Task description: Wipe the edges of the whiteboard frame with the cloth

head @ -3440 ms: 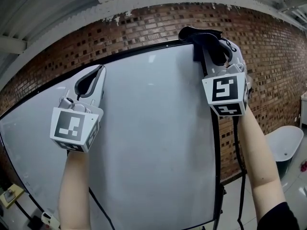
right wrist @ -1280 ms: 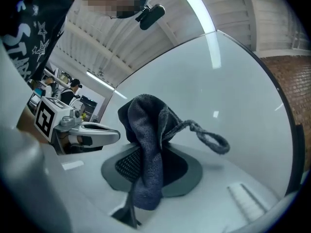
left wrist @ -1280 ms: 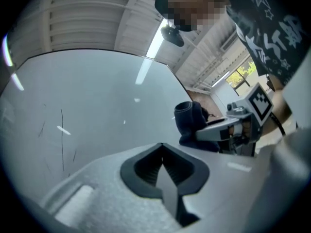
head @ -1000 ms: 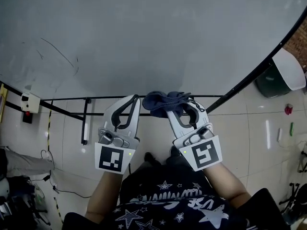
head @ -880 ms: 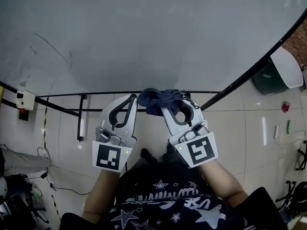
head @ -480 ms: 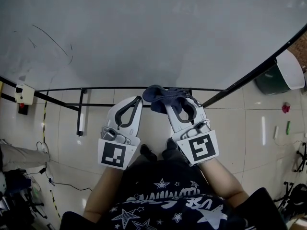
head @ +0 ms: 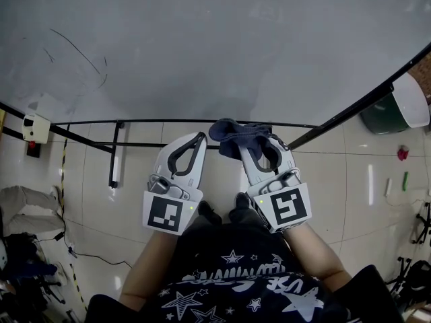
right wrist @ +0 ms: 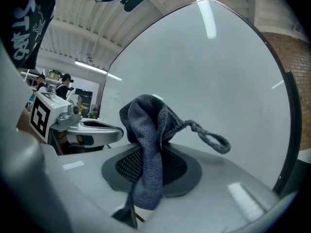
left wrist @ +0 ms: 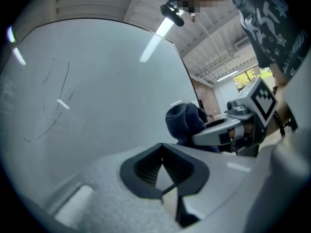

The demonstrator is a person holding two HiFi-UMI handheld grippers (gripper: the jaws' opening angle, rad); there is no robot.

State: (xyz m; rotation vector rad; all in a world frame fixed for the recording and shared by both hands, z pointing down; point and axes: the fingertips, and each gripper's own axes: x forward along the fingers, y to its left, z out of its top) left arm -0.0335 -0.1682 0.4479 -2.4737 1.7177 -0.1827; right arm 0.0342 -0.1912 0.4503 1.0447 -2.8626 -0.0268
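Note:
The whiteboard (head: pixel 202 46) fills the upper part of the head view, and its black bottom frame edge (head: pixel 135 122) runs across the middle. A dark blue cloth (head: pixel 237 136) is bunched against that edge, with my right gripper (head: pixel 254 143) shut on it. In the right gripper view the cloth (right wrist: pixel 146 140) hangs over the shut jaws of the right gripper (right wrist: pixel 148 176), its loop trailing right. My left gripper (head: pixel 197 140) is beside it on the left, shut and empty, just below the edge. The left gripper view shows the left gripper (left wrist: pixel 163 171), the cloth (left wrist: pixel 187 123) and the board (left wrist: pixel 97 91).
The board's black right frame edge (head: pixel 363 103) slants up to the right. A black stand leg (head: pixel 114 157) drops to the tiled floor. A white box with a red part (head: pixel 34 128) sits at left, a white tub (head: pixel 404 103) at right, cables (head: pixel 67 254) at lower left.
3.4 s ago both grippers were up at the board's top right corner; now they are at the bottom edge. Over the last second they barely moved, the cloth staying at that edge.

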